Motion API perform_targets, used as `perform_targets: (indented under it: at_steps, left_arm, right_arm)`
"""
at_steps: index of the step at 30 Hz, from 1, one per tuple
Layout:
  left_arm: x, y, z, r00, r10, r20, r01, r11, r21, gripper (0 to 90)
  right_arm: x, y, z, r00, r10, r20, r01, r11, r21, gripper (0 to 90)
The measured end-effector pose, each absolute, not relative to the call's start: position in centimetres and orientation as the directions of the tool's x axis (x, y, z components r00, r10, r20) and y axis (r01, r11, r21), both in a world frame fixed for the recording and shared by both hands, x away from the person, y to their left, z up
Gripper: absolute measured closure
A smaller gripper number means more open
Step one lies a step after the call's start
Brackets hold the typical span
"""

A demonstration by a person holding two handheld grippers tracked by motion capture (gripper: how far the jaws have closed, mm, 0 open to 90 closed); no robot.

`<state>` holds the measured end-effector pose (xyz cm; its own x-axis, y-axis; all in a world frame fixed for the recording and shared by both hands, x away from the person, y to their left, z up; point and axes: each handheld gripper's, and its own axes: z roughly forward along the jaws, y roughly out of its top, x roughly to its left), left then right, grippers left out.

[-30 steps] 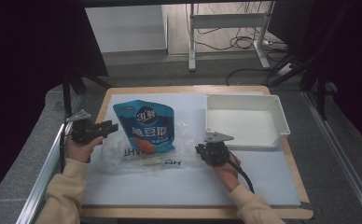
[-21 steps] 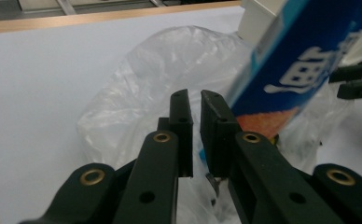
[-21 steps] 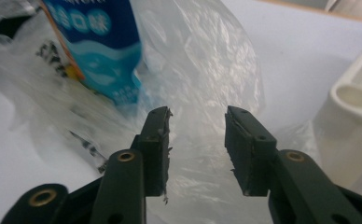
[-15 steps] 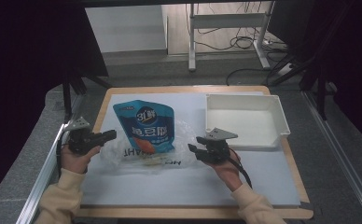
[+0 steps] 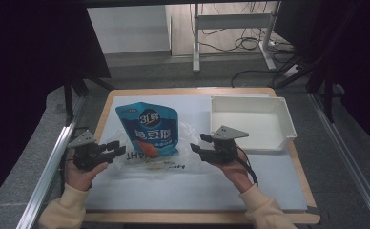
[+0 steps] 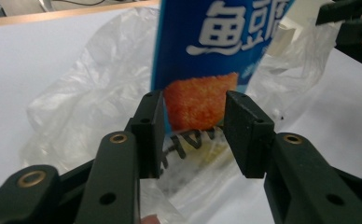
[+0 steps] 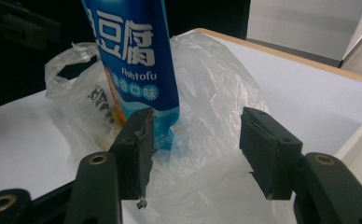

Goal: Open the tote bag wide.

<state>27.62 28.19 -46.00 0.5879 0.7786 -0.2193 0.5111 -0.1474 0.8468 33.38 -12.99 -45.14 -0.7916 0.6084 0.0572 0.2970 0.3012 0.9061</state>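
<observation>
Tongs flanking a blue fish tofu pouch on its clear plastic bag.
I am holding my left tongs and right tongs apart, both just opening, gripping nothing; pouch and bag are lying mid-tabletop, beside the white tray.

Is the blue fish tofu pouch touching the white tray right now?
Apart. The high view shows the blue pouch lying on the clear plastic bag, with bare white mat between it and the white tray.

High cam overhead, claw cams close — all share pouch.
</observation>
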Motion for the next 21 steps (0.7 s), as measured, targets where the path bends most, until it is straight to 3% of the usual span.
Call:
perform_targets:
  at_steps: [8,21]
  left_arm:
    - [26.1,27.4,-47.3,0.592,0.773,-0.226,0.531,-0.164,0.831,58.0]
    - [24.0,25.6,-49.0,0.621,0.761,-0.189,0.524,-0.223,0.822,46.5]
  right_arm:
    - [33.4,-12.8,-44.6,-0.806,0.589,0.058,0.283,0.297,0.912,43.4]
    - [33.3,-12.8,-43.6,-0.822,0.566,0.056,0.256,0.280,0.925,40.6]
